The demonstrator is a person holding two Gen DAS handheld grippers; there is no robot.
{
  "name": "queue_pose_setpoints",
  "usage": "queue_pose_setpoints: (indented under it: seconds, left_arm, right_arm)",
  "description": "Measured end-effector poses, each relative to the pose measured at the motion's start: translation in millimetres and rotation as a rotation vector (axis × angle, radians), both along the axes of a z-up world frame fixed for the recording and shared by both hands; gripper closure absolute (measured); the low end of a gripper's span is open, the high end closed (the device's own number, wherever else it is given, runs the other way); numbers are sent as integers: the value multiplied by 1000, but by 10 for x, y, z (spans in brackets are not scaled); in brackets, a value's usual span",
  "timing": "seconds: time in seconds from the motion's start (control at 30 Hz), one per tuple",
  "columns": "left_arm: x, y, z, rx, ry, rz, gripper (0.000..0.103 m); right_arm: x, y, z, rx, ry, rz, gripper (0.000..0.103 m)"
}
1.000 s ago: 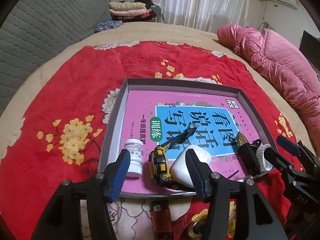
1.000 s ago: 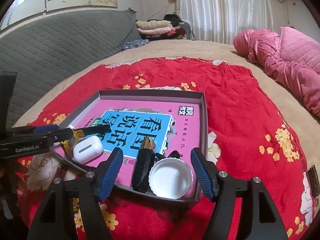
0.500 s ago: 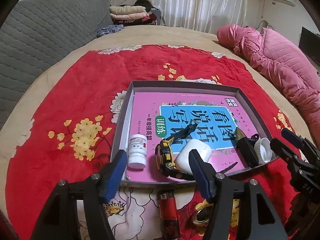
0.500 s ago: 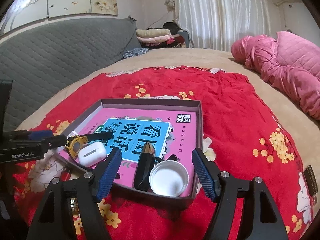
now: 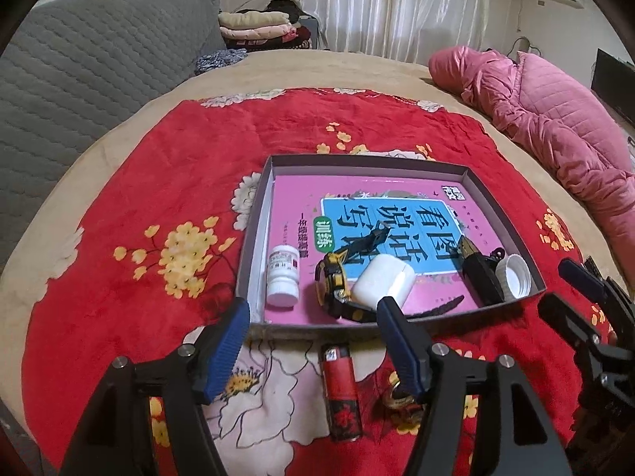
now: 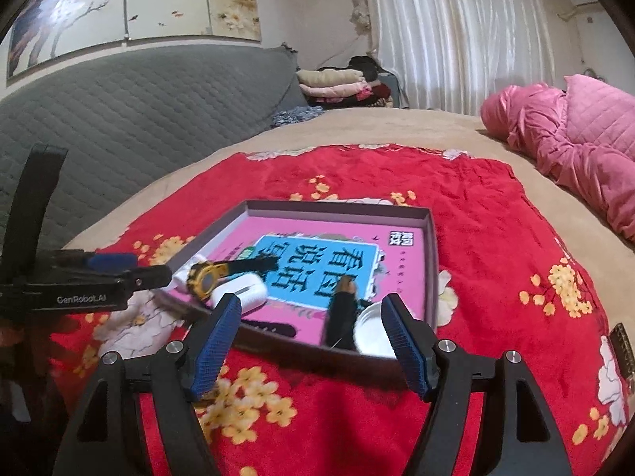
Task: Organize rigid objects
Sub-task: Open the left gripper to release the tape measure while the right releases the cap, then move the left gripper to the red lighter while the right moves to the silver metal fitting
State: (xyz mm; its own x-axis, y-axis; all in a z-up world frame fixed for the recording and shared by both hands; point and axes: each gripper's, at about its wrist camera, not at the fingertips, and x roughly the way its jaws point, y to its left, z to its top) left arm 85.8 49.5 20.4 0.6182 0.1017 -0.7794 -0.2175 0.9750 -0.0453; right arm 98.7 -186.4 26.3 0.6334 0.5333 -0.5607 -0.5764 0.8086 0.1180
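Observation:
A grey-walled tray (image 5: 254, 246) holds a pink book (image 5: 397, 186). On the book lie a white pill bottle (image 5: 282, 277), a yellow-and-black watch (image 5: 335, 285), a white earbud case (image 5: 383, 279), a black tool (image 5: 478, 273) and a white cap (image 5: 514, 275). A red lighter (image 5: 341, 390) and a small gold piece (image 5: 401, 398) lie on the cloth in front of the tray. My left gripper (image 5: 313, 313) hangs open above the tray's near edge, holding nothing. My right gripper (image 6: 312, 305) is open and empty before the tray (image 6: 432, 261), near the cap (image 6: 371, 335).
The tray rests on a red flowered blanket (image 5: 119, 206) spread over a tan bed. A pink quilted duvet (image 5: 555, 119) lies at the right, a grey padded headboard (image 5: 79, 63) at the left, and folded clothes (image 5: 258, 25) beyond the bed.
Both grippers have drawn back and up from the tray. The left jaws stand wider than before. The red lighter and the gold piece have come into fuller view.

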Motion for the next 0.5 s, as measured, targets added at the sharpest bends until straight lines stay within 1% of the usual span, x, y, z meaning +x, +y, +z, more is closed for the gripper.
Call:
queue_pose_setpoints:
  seconds: [0.23, 0.37, 0.5]
  left_arm:
    - [-121, 6, -52, 2, 28, -16, 37]
    - [-166, 48, -64, 0, 41, -12, 37]
    - [-185, 54, -162, -13, 84, -21, 37]
  right_arm:
    - [-169, 142, -37, -34, 4, 45, 28]
    - [-206, 206, -84, -54, 22, 63, 28]
    - [-259, 277, -154, -64, 49, 83, 28]
